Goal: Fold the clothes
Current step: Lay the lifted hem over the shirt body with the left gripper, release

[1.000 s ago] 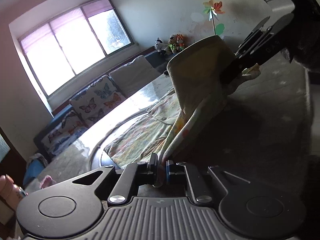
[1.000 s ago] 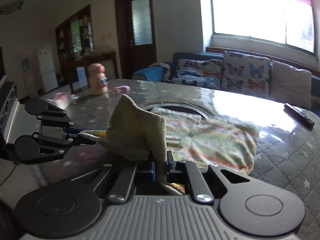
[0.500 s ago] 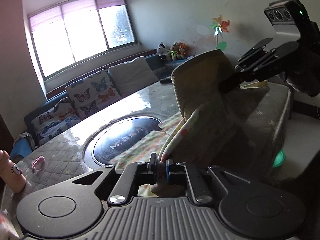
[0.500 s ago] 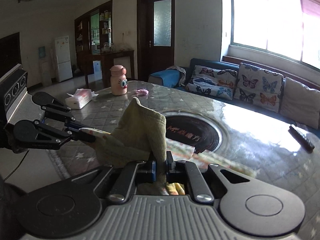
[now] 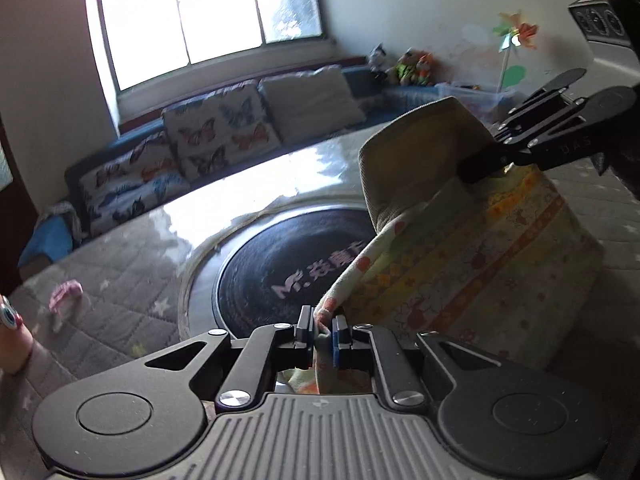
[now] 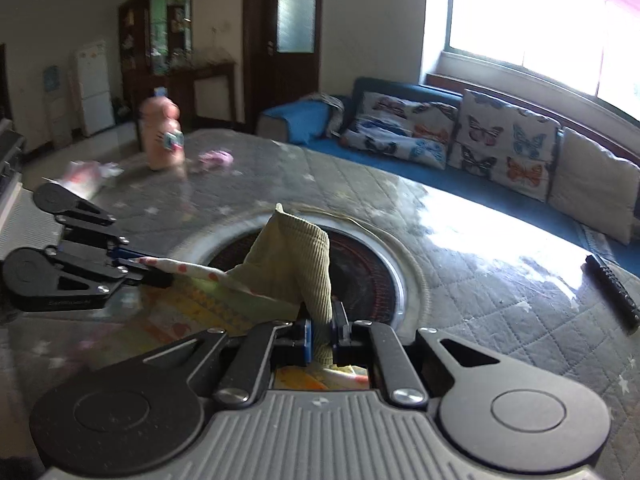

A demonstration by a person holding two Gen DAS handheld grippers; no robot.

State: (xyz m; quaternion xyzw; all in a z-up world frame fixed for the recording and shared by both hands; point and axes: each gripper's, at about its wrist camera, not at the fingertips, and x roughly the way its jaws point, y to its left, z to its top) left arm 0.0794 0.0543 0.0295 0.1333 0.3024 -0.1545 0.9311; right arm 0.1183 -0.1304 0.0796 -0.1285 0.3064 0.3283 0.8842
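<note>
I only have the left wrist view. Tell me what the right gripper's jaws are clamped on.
Observer: The right gripper has its jaws shut on the ribbed olive edge of the garment.
Operator: Report anything on the table to its right.
Observer: A black remote lies on the quilted table, apart from the garment.
Operator: Name the pink thing cut off at my left edge.
Observer: It is a pink bottle, upright but blurred.
</note>
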